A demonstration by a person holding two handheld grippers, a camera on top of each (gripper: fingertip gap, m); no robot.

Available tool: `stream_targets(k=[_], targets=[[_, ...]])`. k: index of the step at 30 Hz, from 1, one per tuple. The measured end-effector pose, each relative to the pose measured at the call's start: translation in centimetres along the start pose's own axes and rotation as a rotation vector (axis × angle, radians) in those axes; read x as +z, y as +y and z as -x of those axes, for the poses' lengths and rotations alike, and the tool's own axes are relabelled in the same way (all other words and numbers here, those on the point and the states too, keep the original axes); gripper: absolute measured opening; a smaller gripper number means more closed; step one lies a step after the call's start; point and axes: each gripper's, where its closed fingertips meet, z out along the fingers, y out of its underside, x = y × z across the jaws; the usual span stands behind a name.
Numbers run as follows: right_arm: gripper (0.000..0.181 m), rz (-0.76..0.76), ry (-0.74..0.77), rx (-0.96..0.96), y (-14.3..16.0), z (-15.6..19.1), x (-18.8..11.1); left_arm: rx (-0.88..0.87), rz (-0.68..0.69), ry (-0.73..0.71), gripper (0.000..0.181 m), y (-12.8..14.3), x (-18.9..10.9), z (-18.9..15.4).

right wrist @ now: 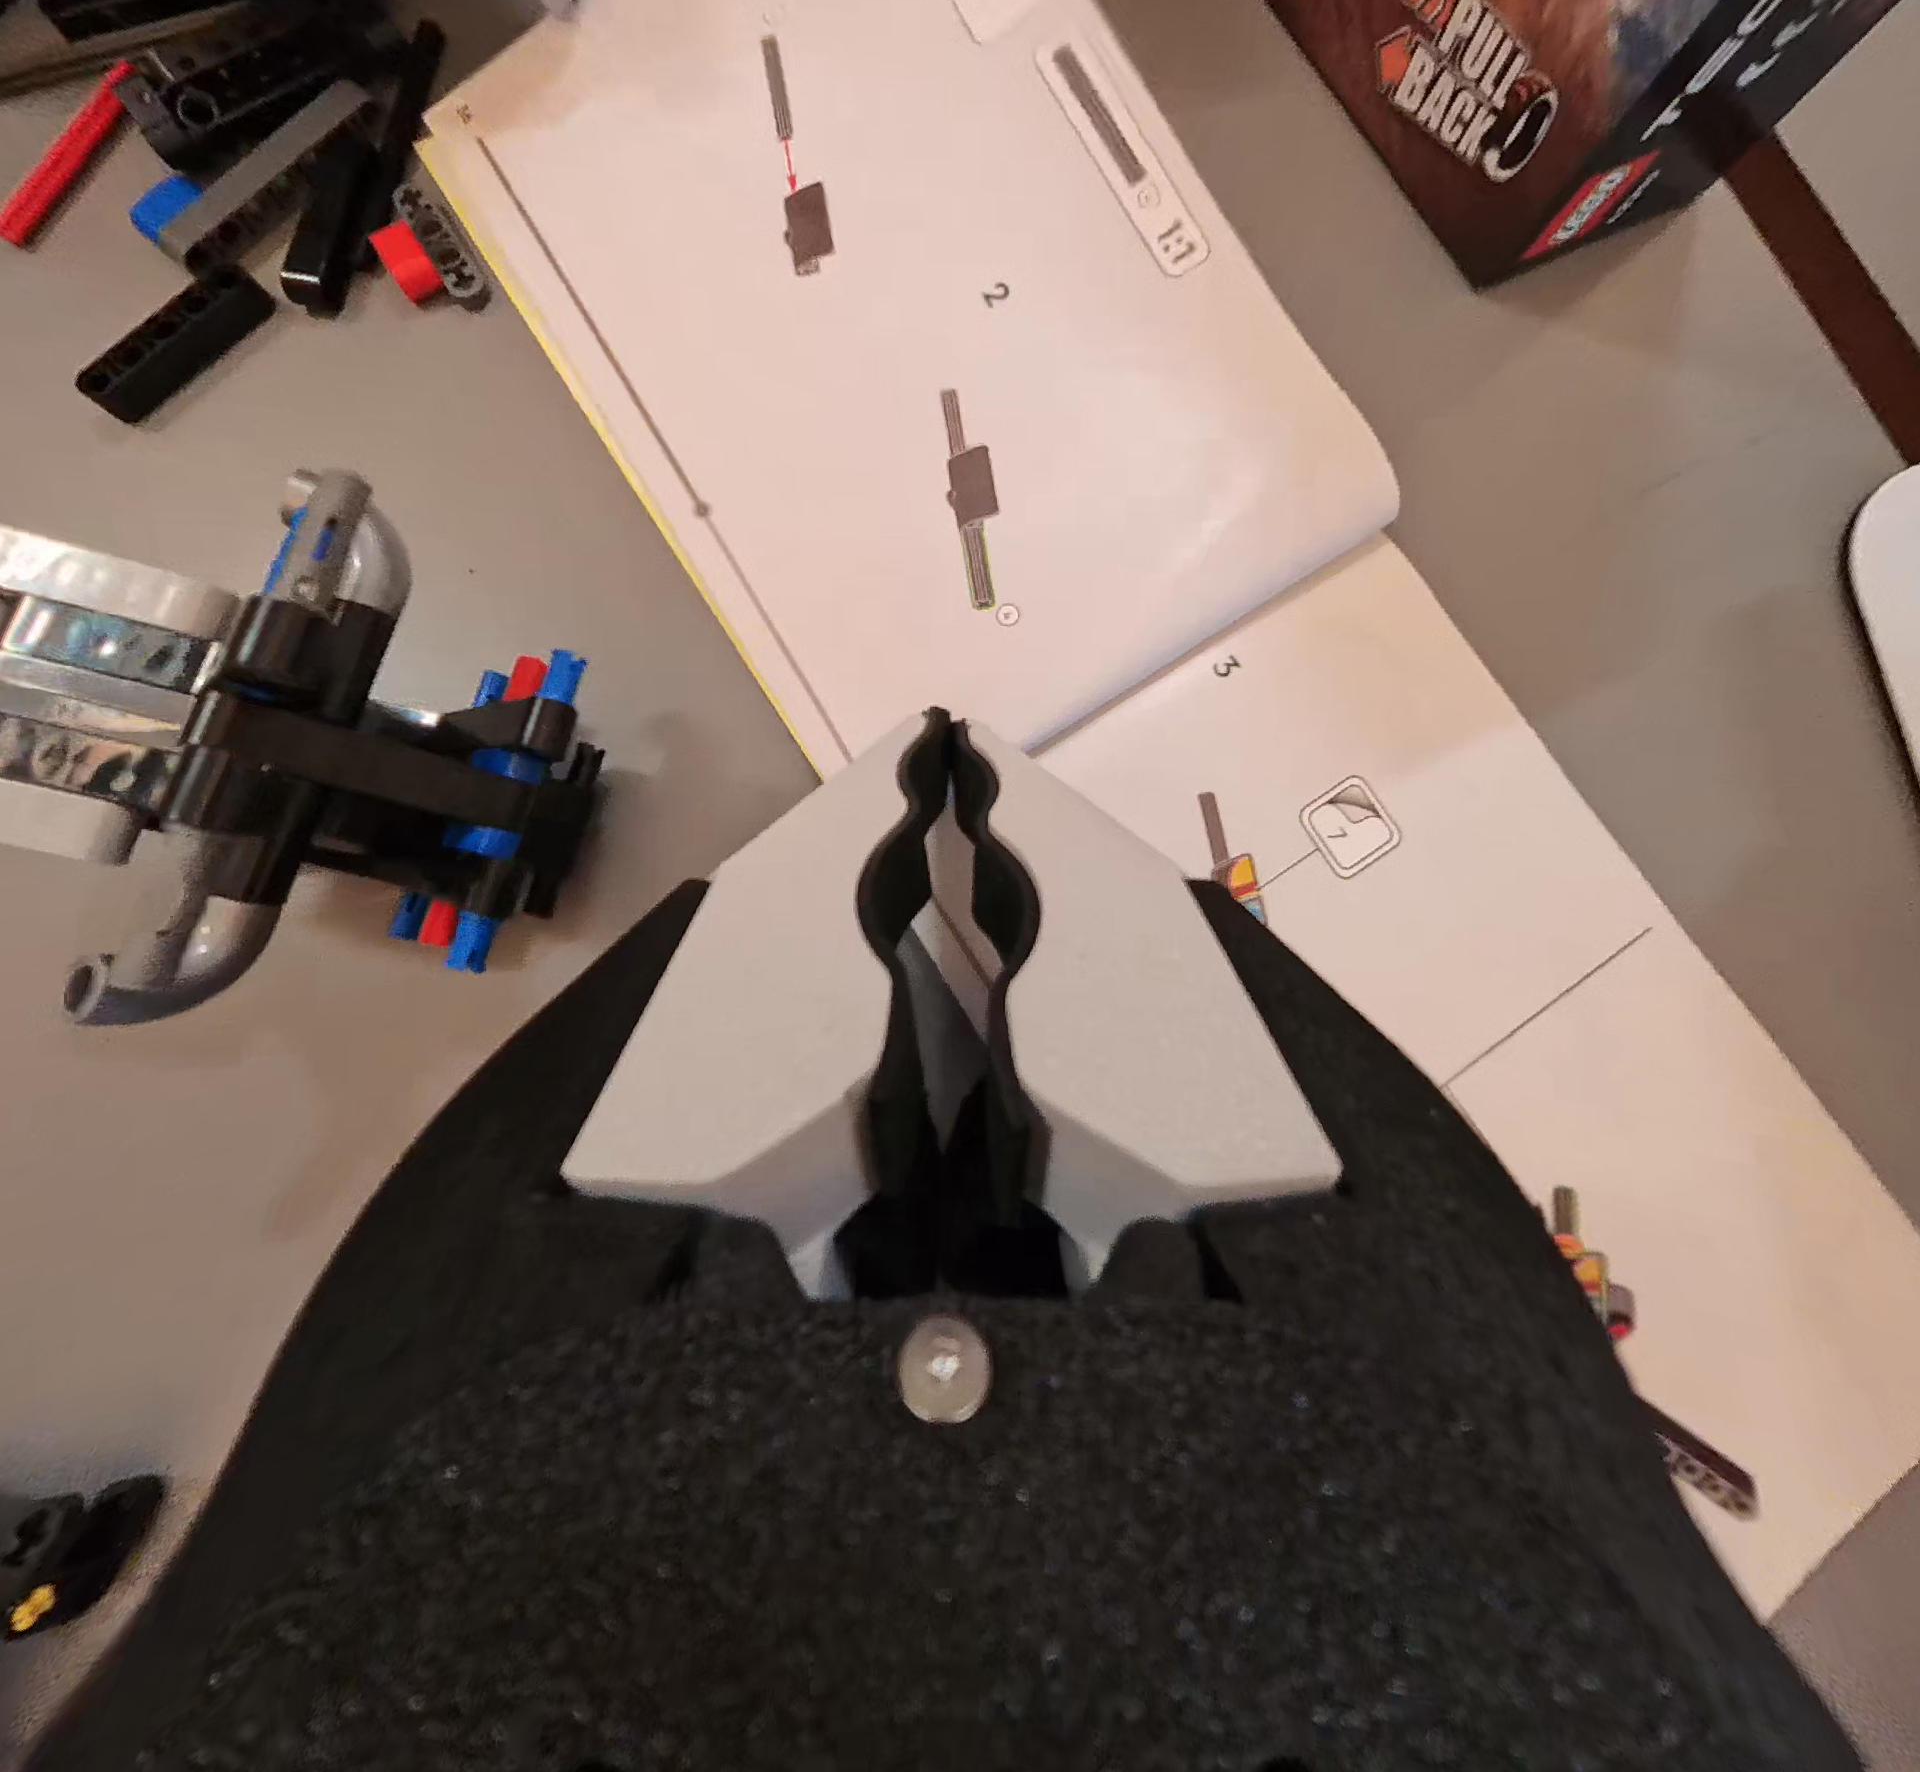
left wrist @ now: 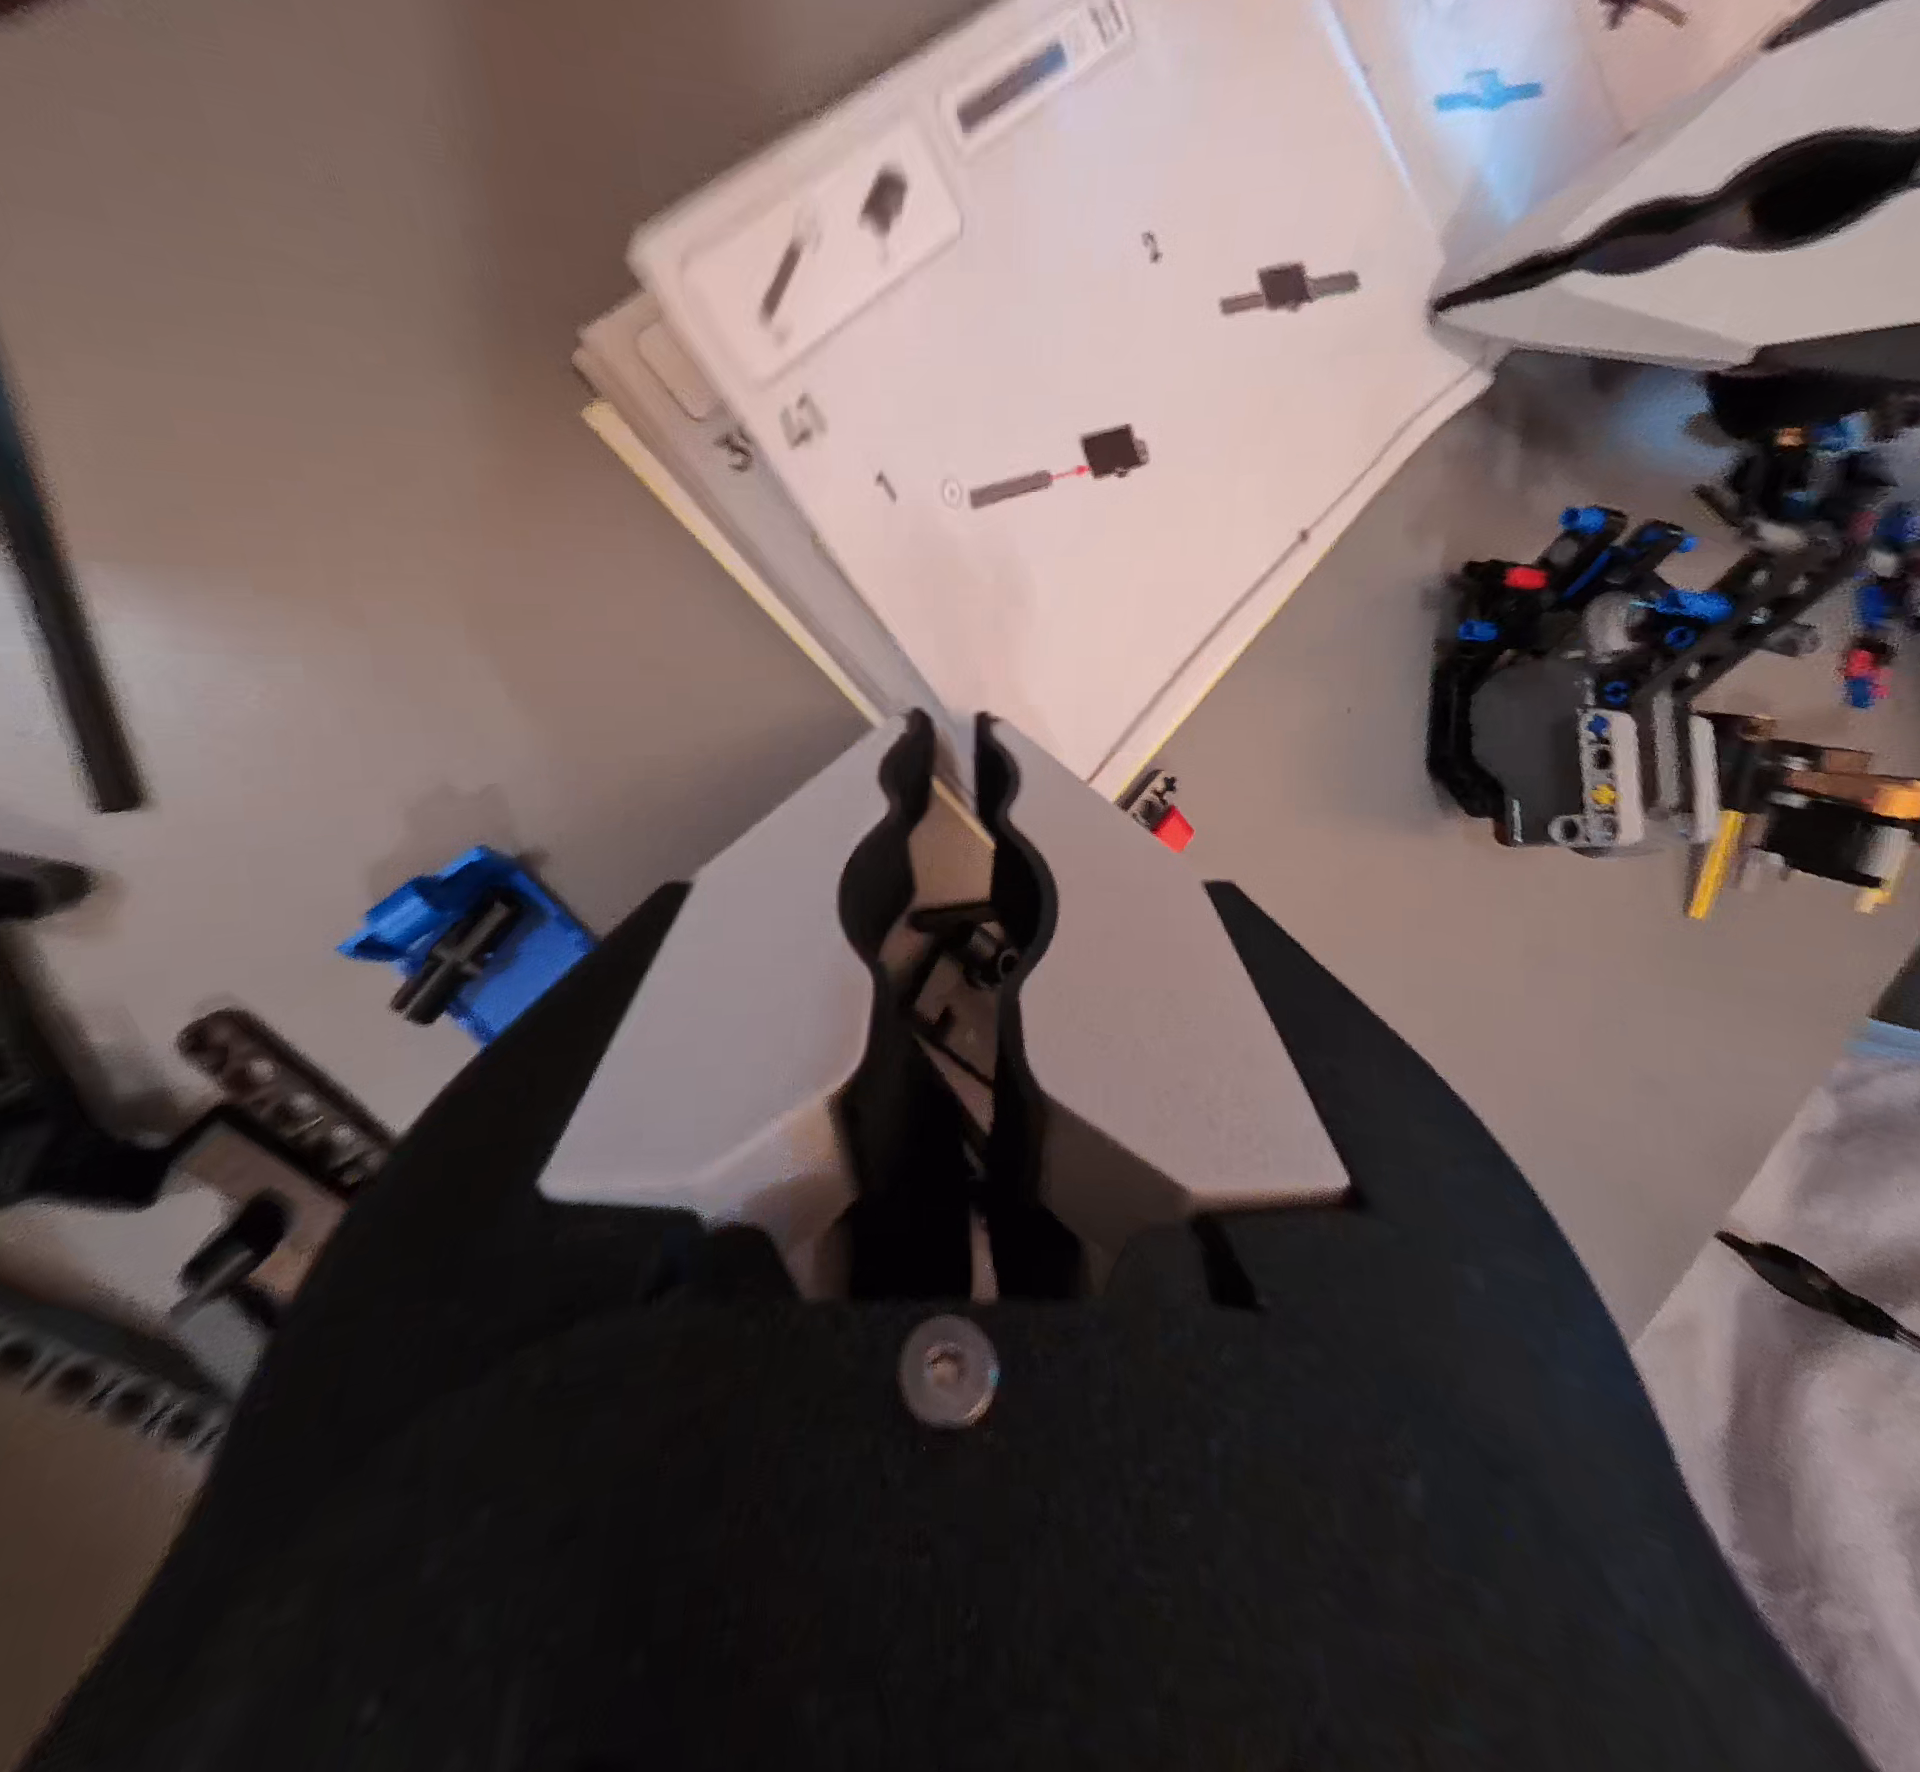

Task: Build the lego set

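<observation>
My left gripper [left wrist: 948, 725] hovers over the near corner of the open instruction booklet [left wrist: 1091, 351]. Its jaws are nearly together, and a small black Lego piece [left wrist: 977, 953] sits pinched in the hollow between the pads. My right gripper [right wrist: 940, 720] is shut and empty, with its tips touching, above the booklet [right wrist: 935, 320]. It also shows at the upper right of the left wrist view [left wrist: 1455, 301]. The partly built black, grey and blue model [right wrist: 312, 756] lies left of the right gripper. In the left wrist view the model [left wrist: 1621, 683] is at the right.
A pile of loose black beams [right wrist: 239, 112] with red and blue parts lies at the far left. The set's box [right wrist: 1507, 39] stands at the far right. A blue part with a black pin [left wrist: 468, 933] and black beams [left wrist: 281, 1099] lie left of the left gripper. A small red piece [left wrist: 1169, 818] lies by the booklet. The grippers' ends are close to 20 cm from one another.
</observation>
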Motion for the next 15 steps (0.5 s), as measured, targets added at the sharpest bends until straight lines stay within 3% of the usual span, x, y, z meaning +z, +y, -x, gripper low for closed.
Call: stream_targets(k=[3,6,8,11,15], targets=[[0.0,-0.006,0.014,-0.043,0.1,0.0,0.1,0.078,-0.066,-0.241,0.014,-2.5,-2.1,1.3],[0.0,0.0,0.037,-0.071,0.1,0.0,0.1,0.261,-0.166,-0.298,0.016,-6.4,-2.4,-2.3],[0.0,0.009,0.044,-0.087,0.1,0.0,0.1,0.344,-0.137,-0.261,0.017,-7.9,0.1,-4.7],[0.0,0.008,0.042,-0.074,0.1,0.0,0.1,0.354,-0.058,-0.084,0.009,-9.4,5.5,-7.6],[0.0,-0.011,0.042,-0.068,0.1,0.0,0.1,0.335,-0.063,-0.008,0.0,-12.5,9.5,-8.7]])
